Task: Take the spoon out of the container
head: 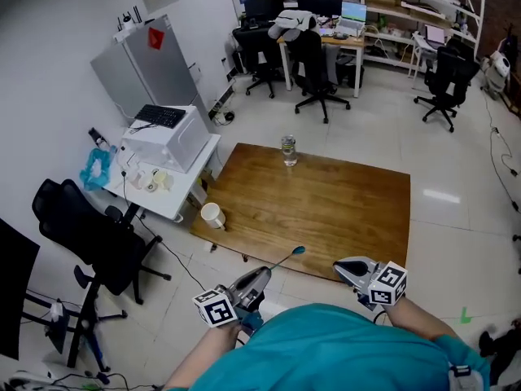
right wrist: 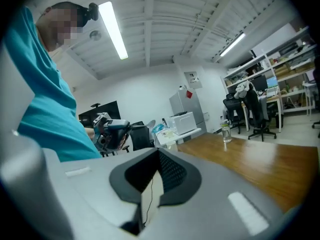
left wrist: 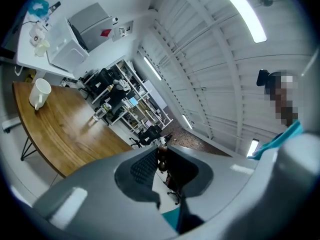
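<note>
A thin-handled spoon [head: 286, 258] with a teal bowl sticks out of my left gripper [head: 264, 273], which is shut on its handle, just off the near edge of the wooden table [head: 326, 210]. In the left gripper view the jaws of that left gripper [left wrist: 161, 151] pinch a dark thin piece of the spoon [left wrist: 161, 160]. A white mug [head: 212, 215] lies on its side at the table's left corner, well apart from the spoon. My right gripper [head: 340, 264] hovers by the near edge, shut and holding nothing. In its own view the right gripper [right wrist: 157, 151] shows its pads meeting.
A clear bottle [head: 289, 149] stands at the table's far edge. A white side table [head: 175, 194] with a printer [head: 167, 137] is on the left, with a black office chair [head: 89, 235] beside it. Desks and chairs [head: 317, 63] fill the back of the room.
</note>
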The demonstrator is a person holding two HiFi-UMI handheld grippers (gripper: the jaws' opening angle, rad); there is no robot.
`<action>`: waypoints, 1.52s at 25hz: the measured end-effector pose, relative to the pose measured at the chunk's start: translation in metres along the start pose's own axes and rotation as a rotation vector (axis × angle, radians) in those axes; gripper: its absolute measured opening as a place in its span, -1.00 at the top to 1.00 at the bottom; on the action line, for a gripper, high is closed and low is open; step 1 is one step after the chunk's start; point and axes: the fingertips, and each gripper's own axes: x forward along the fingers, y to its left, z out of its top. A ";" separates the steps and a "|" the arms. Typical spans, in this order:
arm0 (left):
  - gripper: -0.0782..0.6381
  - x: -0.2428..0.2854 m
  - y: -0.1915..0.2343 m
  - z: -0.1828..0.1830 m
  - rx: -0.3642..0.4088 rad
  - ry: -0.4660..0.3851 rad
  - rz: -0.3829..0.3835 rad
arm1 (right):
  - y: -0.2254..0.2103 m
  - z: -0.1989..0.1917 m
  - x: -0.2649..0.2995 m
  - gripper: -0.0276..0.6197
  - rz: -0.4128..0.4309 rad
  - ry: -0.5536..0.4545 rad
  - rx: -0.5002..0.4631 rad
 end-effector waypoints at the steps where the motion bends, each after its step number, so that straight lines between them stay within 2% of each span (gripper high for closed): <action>1: 0.64 -0.005 -0.011 -0.004 0.005 0.004 -0.008 | 0.010 -0.001 -0.008 0.91 -0.008 0.002 0.002; 7: 0.64 -0.044 -0.054 -0.037 0.016 0.016 -0.074 | 0.072 -0.023 -0.027 0.91 -0.052 0.075 -0.003; 12: 0.64 -0.078 -0.056 -0.062 -0.025 0.031 -0.113 | 0.129 -0.040 -0.024 0.91 -0.075 0.105 0.016; 15: 0.64 -0.077 -0.073 -0.082 -0.043 0.050 -0.145 | 0.148 -0.037 -0.049 0.91 -0.120 0.105 0.021; 22: 0.64 -0.037 -0.142 -0.127 -0.054 0.129 -0.184 | 0.166 -0.009 -0.148 0.91 -0.246 0.019 -0.008; 26: 0.64 0.003 -0.178 -0.167 -0.040 0.141 -0.203 | 0.169 -0.017 -0.221 0.91 -0.302 -0.016 -0.035; 30: 0.64 0.055 -0.228 -0.205 -0.029 0.191 -0.293 | 0.161 -0.019 -0.295 0.91 -0.361 -0.088 0.007; 34: 0.64 0.089 -0.238 -0.245 -0.057 0.245 -0.296 | 0.153 -0.035 -0.354 0.91 -0.418 -0.103 0.008; 38: 0.64 0.101 -0.255 -0.257 -0.059 0.246 -0.297 | 0.158 -0.042 -0.392 0.91 -0.452 -0.104 0.017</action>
